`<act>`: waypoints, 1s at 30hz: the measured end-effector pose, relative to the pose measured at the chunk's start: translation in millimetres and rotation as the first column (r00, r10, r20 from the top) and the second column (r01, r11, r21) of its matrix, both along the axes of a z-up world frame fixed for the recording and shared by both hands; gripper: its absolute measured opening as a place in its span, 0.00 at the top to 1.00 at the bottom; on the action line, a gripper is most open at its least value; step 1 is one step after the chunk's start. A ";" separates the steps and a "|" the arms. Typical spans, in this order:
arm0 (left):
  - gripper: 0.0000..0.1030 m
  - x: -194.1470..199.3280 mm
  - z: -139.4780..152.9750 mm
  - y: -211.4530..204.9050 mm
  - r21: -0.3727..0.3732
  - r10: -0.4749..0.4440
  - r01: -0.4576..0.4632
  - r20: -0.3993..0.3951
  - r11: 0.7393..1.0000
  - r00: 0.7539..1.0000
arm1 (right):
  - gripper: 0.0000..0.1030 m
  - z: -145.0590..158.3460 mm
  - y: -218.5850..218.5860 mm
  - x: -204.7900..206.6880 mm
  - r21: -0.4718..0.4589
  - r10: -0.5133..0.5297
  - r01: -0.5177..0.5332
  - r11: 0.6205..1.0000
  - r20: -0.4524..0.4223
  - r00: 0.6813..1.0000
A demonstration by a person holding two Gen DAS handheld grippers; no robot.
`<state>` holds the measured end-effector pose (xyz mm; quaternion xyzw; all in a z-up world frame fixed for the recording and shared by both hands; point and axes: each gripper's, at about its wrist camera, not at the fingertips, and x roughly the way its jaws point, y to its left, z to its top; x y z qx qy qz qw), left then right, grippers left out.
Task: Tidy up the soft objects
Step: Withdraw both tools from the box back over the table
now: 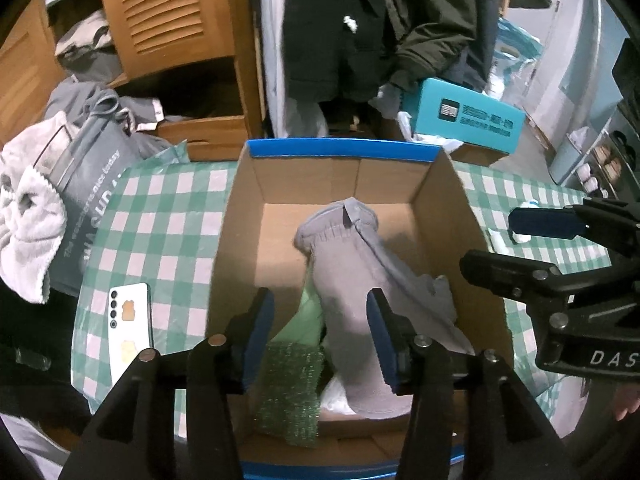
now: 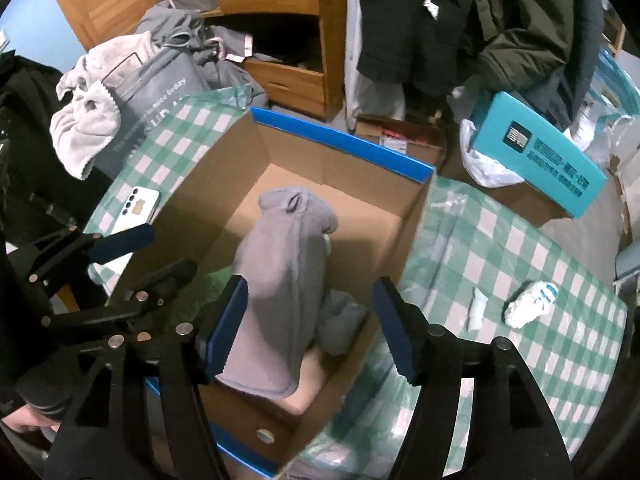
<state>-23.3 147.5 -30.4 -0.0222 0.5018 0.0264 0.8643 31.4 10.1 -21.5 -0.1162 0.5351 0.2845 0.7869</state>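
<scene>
Showing green scourer (image 1: 290, 388), left view only

We look steeply down from both wrists, close above the box (image 1: 240, 216). Our left view faces it squarely, our right from its right corner; both share its inside.

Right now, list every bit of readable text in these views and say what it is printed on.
"DAS": white letters on the right gripper body, cut off at the frame edge.
"nice today": part of a line on the grey bag; the larger letters below are cut off.
Teal box: a white logo and lines of characters, too blurred to read.
</scene>
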 end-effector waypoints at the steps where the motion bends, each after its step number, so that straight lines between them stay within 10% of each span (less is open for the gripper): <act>1: 0.50 0.1 0.4 -2.5 0.005 -0.006 0.006 0.001 1.000 1.000 | 0.36 -0.1 -3.4 -0.2 0.000 -0.005 0.005 1.000 0.000 1.000; 30: 0.27 20.7 1.6 -83.8 0.053 -0.129 0.131 -0.031 0.990 0.991 | 0.25 -19.2 -133.3 -1.1 -0.019 -0.200 0.199 0.980 -0.024 0.980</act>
